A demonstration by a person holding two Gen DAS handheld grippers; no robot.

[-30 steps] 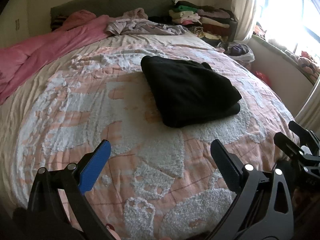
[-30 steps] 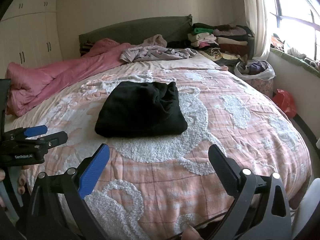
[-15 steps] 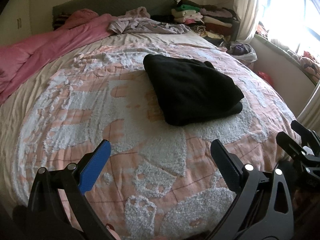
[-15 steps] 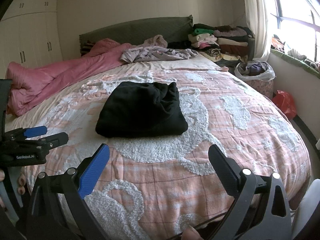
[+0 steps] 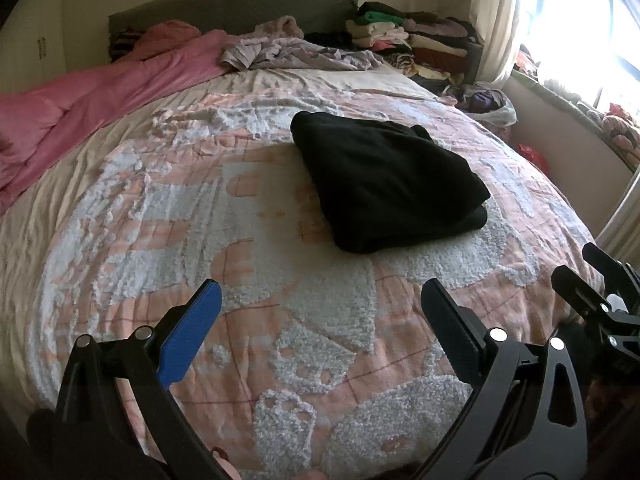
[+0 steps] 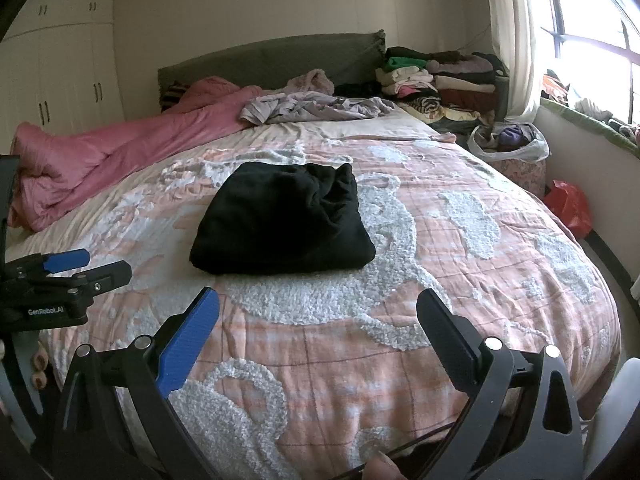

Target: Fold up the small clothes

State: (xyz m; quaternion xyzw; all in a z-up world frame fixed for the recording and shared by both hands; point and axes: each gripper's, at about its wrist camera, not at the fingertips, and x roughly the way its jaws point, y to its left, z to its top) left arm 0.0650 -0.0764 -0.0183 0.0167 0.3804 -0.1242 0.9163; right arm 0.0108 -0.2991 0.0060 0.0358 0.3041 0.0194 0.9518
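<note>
A folded black garment (image 6: 282, 220) lies on the pink-and-white bedspread (image 6: 460, 264) near the middle of the bed, a compact bundle with its bunched edges turned toward the headboard (image 6: 272, 60). In the left wrist view it sits toward 1 o'clock from the left gripper (image 5: 320, 296); in the right wrist view it sits toward 11 o'clock from the right gripper (image 6: 318, 300). Both grippers hover over the near end of the bedspread, well apart from the garment, each with its jaws spread wide and nothing between them. The left gripper also shows at 9 o'clock in the right wrist view, and the right gripper at 3 o'clock in the left wrist view. A rumpled pink quilt (image 6: 120, 152) runs along the bed's left side, loose lilac clothing (image 6: 312, 108) lies by the headboard, and a stack of folded clothes (image 6: 436, 80) stands at 1 o'clock beside the curtain (image 6: 516, 32).
</note>
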